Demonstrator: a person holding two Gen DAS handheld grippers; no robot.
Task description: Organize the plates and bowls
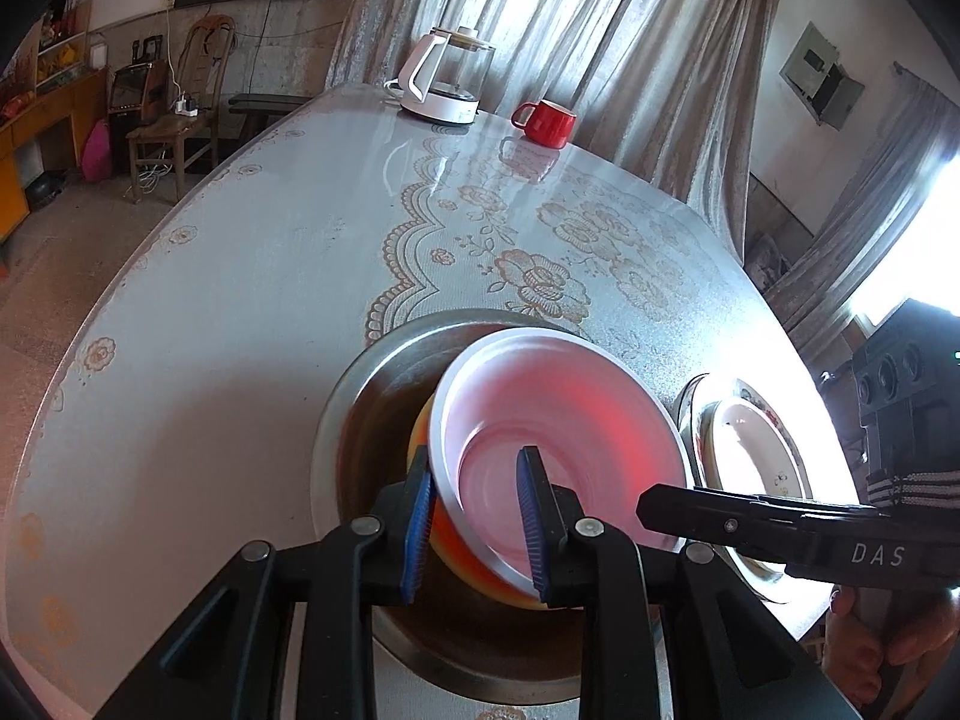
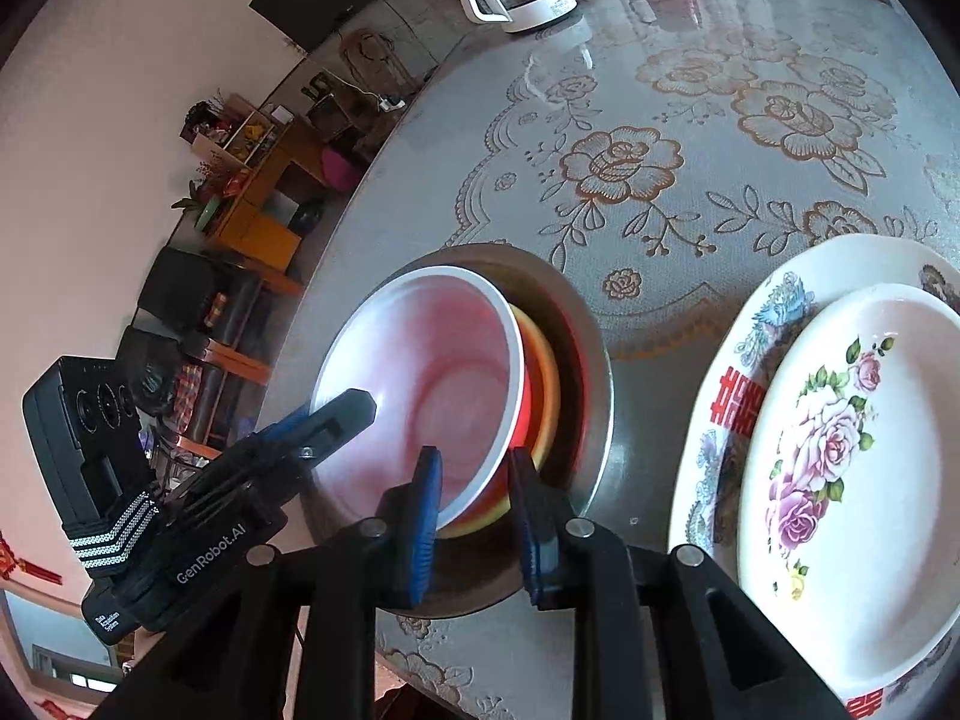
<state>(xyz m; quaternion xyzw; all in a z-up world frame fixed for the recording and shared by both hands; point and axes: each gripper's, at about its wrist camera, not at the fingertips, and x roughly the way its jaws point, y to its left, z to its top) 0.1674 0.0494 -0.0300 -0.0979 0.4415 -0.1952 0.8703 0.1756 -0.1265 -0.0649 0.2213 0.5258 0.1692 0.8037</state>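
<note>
A red bowl (image 1: 558, 420) (image 2: 432, 372), white inside, lies tilted in a yellow bowl (image 1: 420, 426) (image 2: 543, 384). Both sit in a wide steel bowl (image 1: 360, 396) (image 2: 594, 360) near the table's front edge. My left gripper (image 1: 474, 468) is shut on the near rim, one blue pad inside the red bowl and one outside the yellow one. It shows in the right wrist view as the left gripper (image 2: 354, 408) over the bowl's left rim. My right gripper (image 2: 474, 462) (image 1: 648, 507) straddles the right rim, jaws slightly apart.
Right of the steel bowl a small rose-printed plate (image 2: 870, 480) rests on a larger flowered plate (image 2: 756, 324) (image 1: 756, 450). A white kettle (image 1: 444, 78) and a red mug (image 1: 546, 120) stand at the table's far edge. A hand (image 1: 870, 630) holds the right gripper.
</note>
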